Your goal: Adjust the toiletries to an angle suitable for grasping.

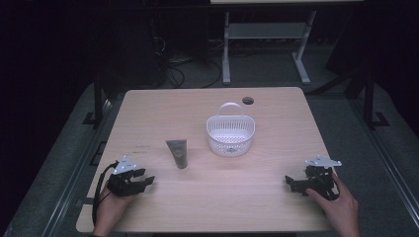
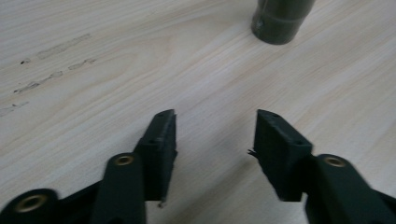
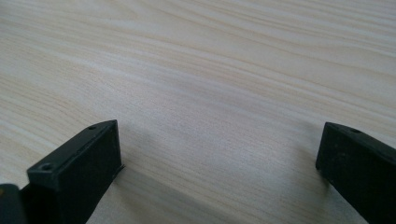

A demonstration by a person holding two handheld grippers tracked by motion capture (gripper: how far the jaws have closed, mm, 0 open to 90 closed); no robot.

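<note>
Nearest, at the table's near edge: left gripper (image 1: 146, 181) in the left hand (image 1: 109, 210), resting low on the light wood table (image 1: 276, 197), jaws spread wide with nothing between them. In the left gripper view (image 2: 215, 135), bare wood in the gap between the two black jaws. Grey three-cornered plate on top, black cable looping down beside the wrist.

On the other side, well apart from it: right gripper (image 1: 289, 181) in the right hand (image 1: 341, 207), also low on the table, jaws pointing toward the left gripper. In the right gripper view (image 3: 219, 144), jaws very wide, holding nothing, plain wood grain ahead.

A little ahead of the left gripper and to its right: grey tube (image 1: 178, 153), lying flat on the table, round cap end toward the gripper, flat crimped end away. In the left gripper view the dark cap end (image 2: 280, 21) at the upper edge, apart from the jaws. Faint dark marks (image 2: 56, 49) on the wood ahead and left of the jaws.

Farther ahead, between the two grippers' lines and beyond the tube: white basket (image 1: 230, 141), perforated plastic, upright, with a curved handle at its far rim. Inside, no object to make out, only the white slotted bottom. Near the tube, not touching.

Beyond the basket, close to the far edge: small dark round hole (image 1: 248, 100) in the tabletop.
</note>
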